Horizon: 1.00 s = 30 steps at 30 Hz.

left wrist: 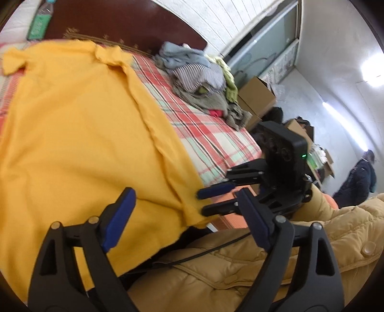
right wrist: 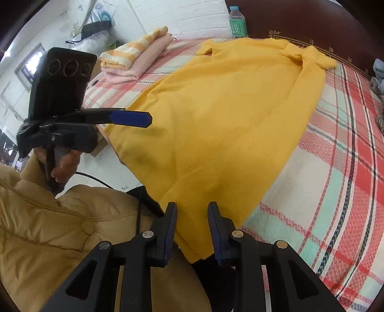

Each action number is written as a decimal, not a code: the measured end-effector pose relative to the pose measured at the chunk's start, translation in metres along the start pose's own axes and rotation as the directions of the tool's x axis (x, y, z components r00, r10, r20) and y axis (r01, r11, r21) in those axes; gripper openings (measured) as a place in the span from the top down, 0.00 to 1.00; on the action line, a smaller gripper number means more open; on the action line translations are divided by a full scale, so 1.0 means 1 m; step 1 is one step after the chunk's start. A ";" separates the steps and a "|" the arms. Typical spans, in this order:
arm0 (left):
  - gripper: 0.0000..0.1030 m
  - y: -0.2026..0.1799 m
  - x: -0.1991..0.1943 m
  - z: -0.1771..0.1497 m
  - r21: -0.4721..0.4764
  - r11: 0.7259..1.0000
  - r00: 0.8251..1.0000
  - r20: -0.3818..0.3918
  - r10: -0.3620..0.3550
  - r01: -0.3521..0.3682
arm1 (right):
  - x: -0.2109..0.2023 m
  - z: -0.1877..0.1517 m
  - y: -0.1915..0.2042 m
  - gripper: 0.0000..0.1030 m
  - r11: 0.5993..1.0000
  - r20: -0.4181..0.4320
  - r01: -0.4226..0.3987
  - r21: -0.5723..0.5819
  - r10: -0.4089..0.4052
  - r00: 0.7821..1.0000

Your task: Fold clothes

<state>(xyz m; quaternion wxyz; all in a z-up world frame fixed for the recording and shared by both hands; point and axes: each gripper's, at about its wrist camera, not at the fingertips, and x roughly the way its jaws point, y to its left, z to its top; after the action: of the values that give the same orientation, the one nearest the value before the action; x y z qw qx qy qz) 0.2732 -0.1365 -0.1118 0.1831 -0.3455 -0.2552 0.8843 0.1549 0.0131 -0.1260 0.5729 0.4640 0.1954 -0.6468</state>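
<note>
A yellow shirt (left wrist: 79,124) lies spread flat on the plaid bed sheet (right wrist: 336,168), collar toward the headboard and hem at the bed's near edge. My left gripper (left wrist: 184,192) is wide open above the hem, nothing between its fingers; in the right wrist view one of its blue-padded fingers (right wrist: 130,118) shows edge-on over the shirt's (right wrist: 216,115) left side. My right gripper (right wrist: 192,206) is open, its jaws straddling the shirt's near right hem corner without closing on it. The left wrist view shows the right gripper (left wrist: 200,202) at that same corner.
A pile of unfolded clothes (left wrist: 199,79) sits at the bed's far right. Folded pink and striped pieces (right wrist: 136,57) lie at the far left. A water bottle (right wrist: 237,21) stands by the dark headboard (right wrist: 312,21). Cardboard boxes (left wrist: 256,96) and a person (left wrist: 360,180) are beyond the bed.
</note>
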 end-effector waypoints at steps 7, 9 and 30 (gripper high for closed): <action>0.15 0.032 -0.064 0.008 -0.059 0.982 0.968 0.167 0.185 -0.178 | -0.041 0.075 0.013 0.54 0.995 0.130 0.004 -0.098 0.009 0.991; 0.14 0.047 -0.082 0.009 -0.098 0.970 0.950 0.200 0.238 -0.222 | -0.039 0.106 0.016 0.54 0.992 0.144 0.016 -0.122 0.002 0.990; 0.40 0.109 -0.048 0.000 -0.086 0.946 0.950 -0.013 0.313 -0.313 | 0.200 0.353 0.008 0.41 0.984 -0.047 0.159 -0.076 -0.163 0.985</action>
<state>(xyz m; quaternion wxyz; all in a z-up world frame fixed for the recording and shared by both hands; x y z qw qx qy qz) 0.2905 -0.2478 -0.1495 0.0249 -0.3887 -0.2356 0.8904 0.0465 -0.3774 -0.1145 0.5296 0.4427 0.2707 -0.6709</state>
